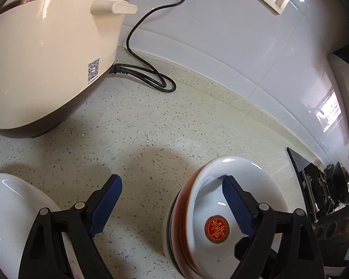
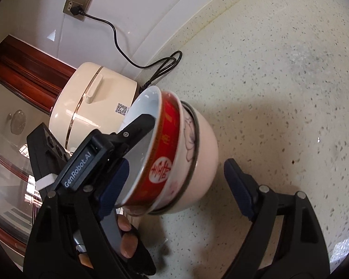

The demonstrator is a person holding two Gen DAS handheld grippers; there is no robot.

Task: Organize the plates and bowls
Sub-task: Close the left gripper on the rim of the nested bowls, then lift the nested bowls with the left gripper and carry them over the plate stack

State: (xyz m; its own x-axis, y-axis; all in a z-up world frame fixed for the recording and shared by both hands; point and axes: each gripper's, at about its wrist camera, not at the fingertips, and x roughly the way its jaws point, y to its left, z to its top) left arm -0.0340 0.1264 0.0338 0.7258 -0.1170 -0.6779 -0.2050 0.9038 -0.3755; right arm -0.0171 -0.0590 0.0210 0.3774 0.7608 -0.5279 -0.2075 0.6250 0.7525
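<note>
A red-banded bowl (image 2: 161,162) with a red medallion inside (image 1: 217,229) sits nested on top of a flower-painted bowl (image 2: 187,137) and a cream bowl (image 2: 206,144), a stack on the speckled counter (image 1: 151,121). My left gripper (image 1: 172,197) is open, its right finger inside the top bowl and its left finger outside. Another white bowl (image 1: 9,211) stands at the lower left. My right gripper (image 2: 176,176) is open around the stack; the left gripper's body covers part of it.
A cream rice cooker (image 1: 48,53) stands at the back left, its black cord (image 1: 149,74) looped on the counter and plugged into a wall socket (image 2: 75,10). A stove with a pan (image 1: 337,186) lies at the right. White tiled wall behind.
</note>
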